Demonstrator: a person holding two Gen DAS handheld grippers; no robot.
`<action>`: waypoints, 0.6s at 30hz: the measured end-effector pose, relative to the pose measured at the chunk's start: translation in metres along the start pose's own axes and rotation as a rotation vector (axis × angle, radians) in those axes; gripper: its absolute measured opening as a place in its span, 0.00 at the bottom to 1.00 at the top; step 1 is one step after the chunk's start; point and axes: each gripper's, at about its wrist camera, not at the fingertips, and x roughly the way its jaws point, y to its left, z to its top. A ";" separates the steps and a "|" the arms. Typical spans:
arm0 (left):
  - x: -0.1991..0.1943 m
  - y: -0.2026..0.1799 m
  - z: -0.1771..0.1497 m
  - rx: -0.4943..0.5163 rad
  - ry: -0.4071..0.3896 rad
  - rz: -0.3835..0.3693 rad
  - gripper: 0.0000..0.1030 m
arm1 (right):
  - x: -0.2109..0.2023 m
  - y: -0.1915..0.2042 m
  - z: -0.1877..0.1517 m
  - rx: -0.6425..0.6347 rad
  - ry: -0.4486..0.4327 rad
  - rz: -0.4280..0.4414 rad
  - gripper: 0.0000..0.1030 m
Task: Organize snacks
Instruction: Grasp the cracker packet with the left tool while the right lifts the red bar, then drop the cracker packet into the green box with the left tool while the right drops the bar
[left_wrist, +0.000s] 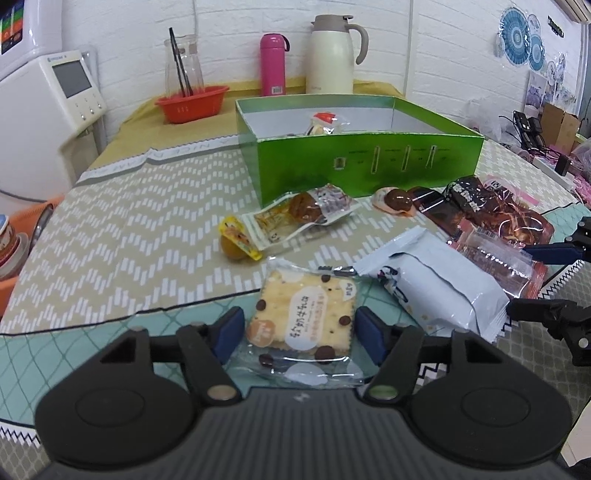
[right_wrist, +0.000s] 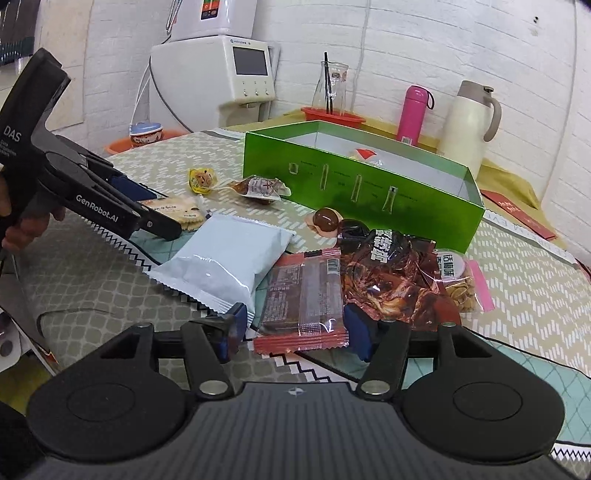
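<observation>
One open green cardboard box (left_wrist: 354, 166) sitting mid-bench (left_wrist: 147, 229), holding single clear-wrapped snack with red top (left_wrist: 325, 123). Red plastic basket (left_wrist: 192, 103) behind, carrying glass carafe (left_wrist: 183, 62) with dark sticks. Eight or so wrapped snacks lying outside box, near its front wall. Left gripper (left_wrist: 301, 334) straddling clear-wrapped chocolate-chip cracker (left_wrist: 303, 317), jaws apart, pads just beside packet. Right gripper (right_wrist: 293, 330) straddling red foil bar packet (right_wrist: 304, 295), jaws wide, not pressing. Pale blue pillow pack (right_wrist: 225, 258) lying between both.
</observation>
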 end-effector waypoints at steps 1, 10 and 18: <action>0.001 0.000 0.000 0.001 -0.003 0.000 0.68 | 0.003 0.001 0.001 -0.010 -0.002 -0.004 0.94; 0.002 -0.001 -0.001 0.003 -0.018 -0.005 0.65 | 0.006 0.005 0.001 -0.050 -0.011 0.002 0.86; -0.001 -0.001 -0.002 -0.006 -0.019 -0.003 0.56 | 0.015 0.000 0.004 0.005 -0.023 0.036 0.80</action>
